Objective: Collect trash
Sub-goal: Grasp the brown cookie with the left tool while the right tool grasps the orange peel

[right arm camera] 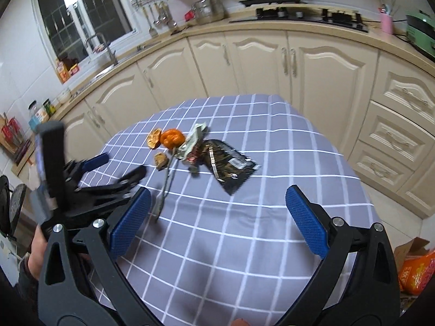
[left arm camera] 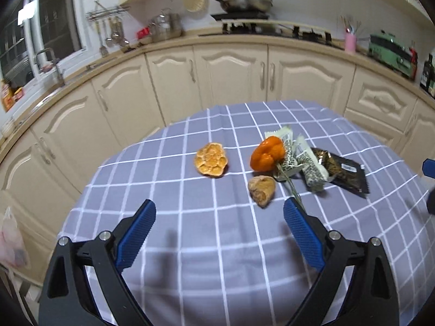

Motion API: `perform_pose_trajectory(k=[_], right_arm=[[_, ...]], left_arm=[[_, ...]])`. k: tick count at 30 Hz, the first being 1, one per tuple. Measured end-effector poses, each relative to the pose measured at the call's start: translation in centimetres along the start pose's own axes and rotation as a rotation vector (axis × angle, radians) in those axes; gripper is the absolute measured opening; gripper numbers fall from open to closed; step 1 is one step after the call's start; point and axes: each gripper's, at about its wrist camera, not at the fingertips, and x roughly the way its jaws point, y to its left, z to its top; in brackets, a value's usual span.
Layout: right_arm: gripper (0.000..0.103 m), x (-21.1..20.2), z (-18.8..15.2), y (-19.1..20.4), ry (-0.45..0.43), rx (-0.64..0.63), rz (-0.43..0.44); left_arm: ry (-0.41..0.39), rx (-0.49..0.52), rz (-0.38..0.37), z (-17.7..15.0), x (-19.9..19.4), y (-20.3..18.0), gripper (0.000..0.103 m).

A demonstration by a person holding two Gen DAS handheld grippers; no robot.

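Trash lies on the checked tablecloth (left arm camera: 217, 231): an orange peel piece (left arm camera: 210, 159), an orange fruit or peel (left arm camera: 267, 152) with a dried stem (left arm camera: 289, 182), a brown dried lump (left arm camera: 261, 190), white crumpled wrappers (left arm camera: 301, 160) and a black snack packet (left arm camera: 341, 172). My left gripper (left arm camera: 218, 212) is open and empty, just short of the lump. In the right wrist view the same pile shows: peel (right arm camera: 153, 138), orange (right arm camera: 171, 137), lump (right arm camera: 161, 160), wrappers (right arm camera: 194, 144), black packet (right arm camera: 231, 167). My right gripper (right arm camera: 217, 203) is open and empty, short of the packet. The left gripper body is at the left.
Cream kitchen cabinets (left arm camera: 231, 73) curve behind the table, with a hob and pan (left arm camera: 244, 2) on the counter. A sink and tap (right arm camera: 103, 46) stand at the left. An orange bag in a cardboard box (right arm camera: 416, 269) sits on the floor at the right.
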Motion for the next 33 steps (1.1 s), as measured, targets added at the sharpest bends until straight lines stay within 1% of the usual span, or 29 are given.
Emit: perform_pose_trajectory(k=[1,2,5,7,8,9,10,12,13,14,16,19,22,24,25,27,29,30,33], right_arm=[[0.097,0.5,0.2,0.3,0.01,-0.009,0.001],[0.097,1.0,0.3,0.7,0.022,-0.019,0.006],[0.097,2.1,0.5,1.5,0.048,-0.041,0.025],[0.094,2.7,0.6,1.9,0.061,-0.049,0.039],[0.092,3.0,0.7,2.1,0.067,-0.048,0.043],[0.091,3.1,0.7,2.2,0.069,-0.047,0.043],[0.091,3.3,0.7,2.2,0.071,-0.047,0.045],[0.09,3.5,0.8,2.3,0.072,-0.046,0.046],[0.089,3.6,0.9,2.5,0.072,-0.047,0.047],[0.088,3.8,1.1,2.7,0.073,-0.05,0.049],[0.085,3.9,1.4,3.3,0.067,-0.059,0.057],[0.079,4.7,2.2,4.7,0.062,-0.082,0.08],[0.071,5.9,2.9,6.3,0.069,-0.11,0.104],[0.062,7.0,3.2,7.1,0.078,-0.125,0.11],[0.06,7.8,3.5,7.5,0.084,-0.13,0.104],[0.049,9.2,3.9,7.7,0.086,-0.125,0.079],[0.049,10.0,4.3,7.8,0.068,-0.132,0.042],[0.049,10.4,4.6,7.8,0.058,-0.137,0.013],[0.049,11.9,5.1,8.1,0.067,-0.152,-0.03]], left_arm=[[0.029,0.001,-0.015,0.3,0.9,0.0,0.093],[0.041,-0.001,-0.028,0.5,1.4,0.0,0.092],[0.038,0.012,-0.043,1.3,2.2,0.0,0.092],[0.053,0.019,-0.057,1.5,2.8,-0.2,0.08],[0.079,0.02,-0.077,1.6,3.4,-0.2,0.066],[0.098,0.018,-0.094,1.6,3.8,-0.2,0.059],[0.093,0.014,-0.101,1.7,3.9,-0.2,0.057],[0.087,0.017,-0.124,1.7,3.7,-0.3,0.031],[0.085,0.013,-0.129,1.7,3.7,-0.2,0.025],[0.086,0.0,-0.14,1.6,3.6,-0.1,0.02],[0.087,-0.027,-0.157,1.4,3.4,0.5,0.02],[0.075,-0.079,-0.141,0.4,2.5,2.3,0.02],[0.044,-0.152,-0.106,-0.6,1.4,4.9,0.02],[0.026,-0.202,-0.096,-1.1,1.0,6.3,0.02],[0.015,-0.236,-0.101,-1.4,0.7,7.2,0.02],[-0.002,-0.285,-0.111,-1.7,0.5,8.3,0.02],[-0.022,-0.315,-0.113,-2.0,0.1,8.9,0.02],[-0.028,-0.315,-0.111,-2.0,-0.1,9.0,0.02],[-0.041,-0.304,-0.115,-1.8,-0.4,9.0,0.02]])
